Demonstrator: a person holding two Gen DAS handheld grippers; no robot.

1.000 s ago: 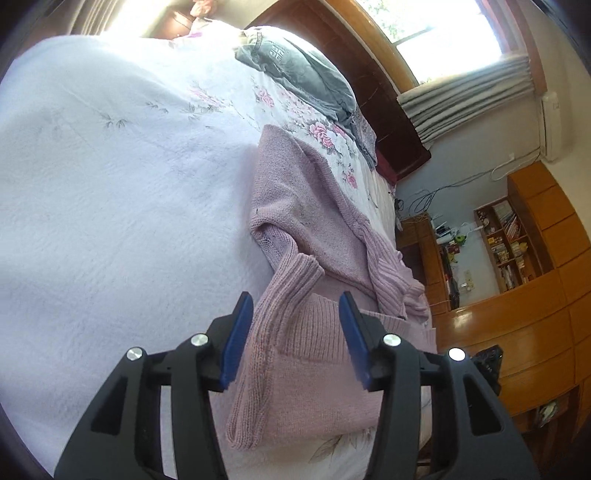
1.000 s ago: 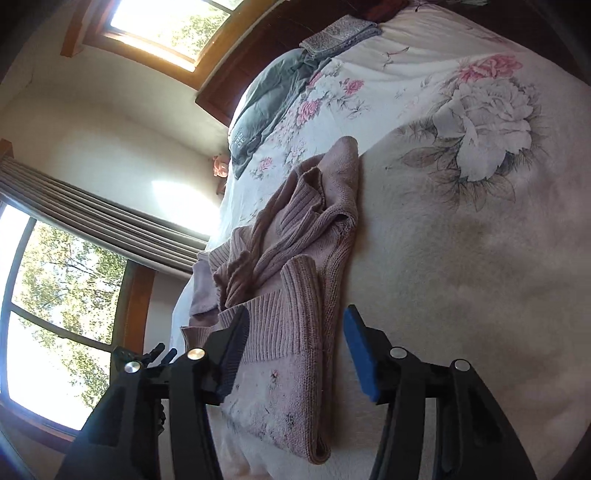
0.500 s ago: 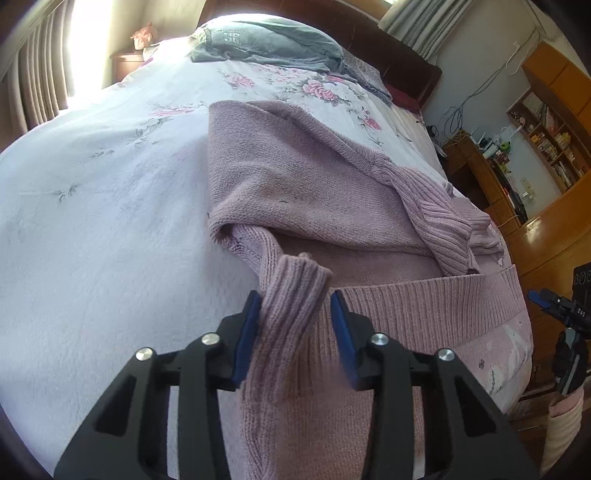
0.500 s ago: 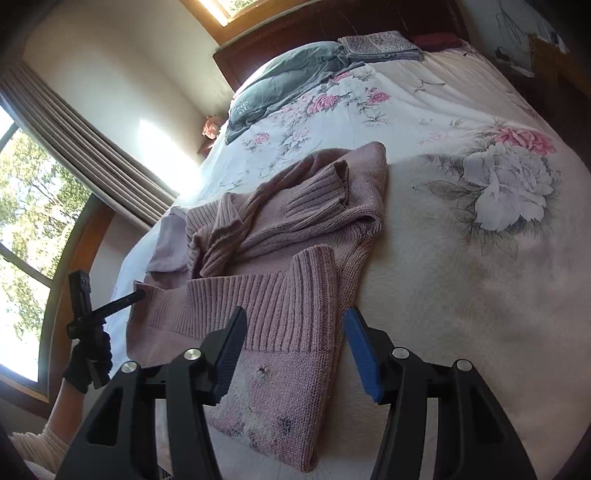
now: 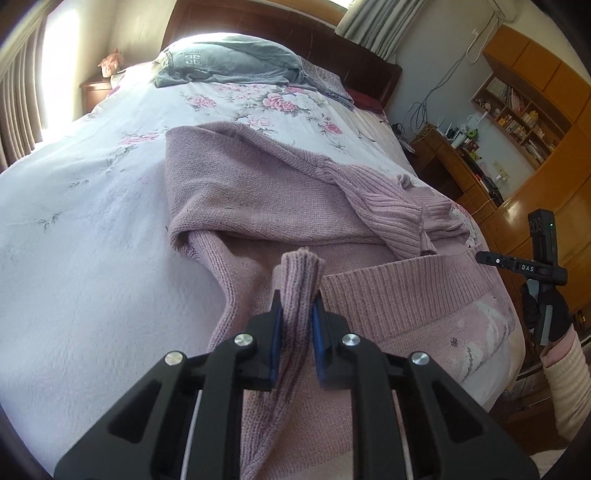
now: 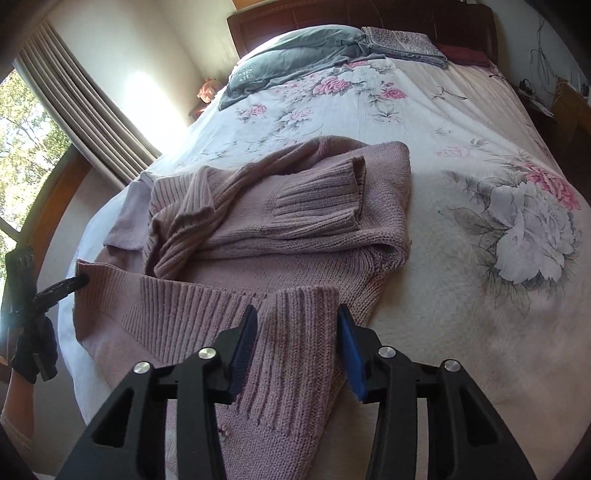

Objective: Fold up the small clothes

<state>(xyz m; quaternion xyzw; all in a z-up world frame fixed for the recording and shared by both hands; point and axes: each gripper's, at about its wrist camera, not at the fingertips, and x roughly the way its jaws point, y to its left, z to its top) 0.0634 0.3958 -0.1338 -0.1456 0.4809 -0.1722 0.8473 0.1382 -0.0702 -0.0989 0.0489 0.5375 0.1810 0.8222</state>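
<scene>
On my left gripper point(image 5: 297, 319) the 2 blue-padded fingers point(image 5: 275, 332) are pinched onto a bunched ribbed cuff point(image 5: 301, 273), which stands up between them and pokes out past the tips. My right gripper point(image 6: 297, 328) has its 2 fingers point(image 6: 352, 347) spread wide, straddling the other ribbed cuff point(image 6: 295, 332) that lies flat on the knit beneath; I cannot tell whether either pad touches it. Both cuffs belong to 1 dusty-pink knitted sweater point(image 5: 258, 192) lying on the bed point(image 5: 74, 229), its long axis running across the bed from left to right in my left view, the wide ribbed hem point(image 5: 406, 284) nearest me and the folded body beyond. The knit is chunky, with vertical ribbing at hem and sleeves and a plainer stitch on the body; 1 sleeve point(image 6: 314, 199) is folded across the top. The bed's cover is white with pink flowers. At the head end lie 1 grey pillow point(image 5: 225, 62) and 1 folded patterned cloth point(image 6: 406, 42), against a dark wooden headboard point(image 6: 332, 14).
</scene>
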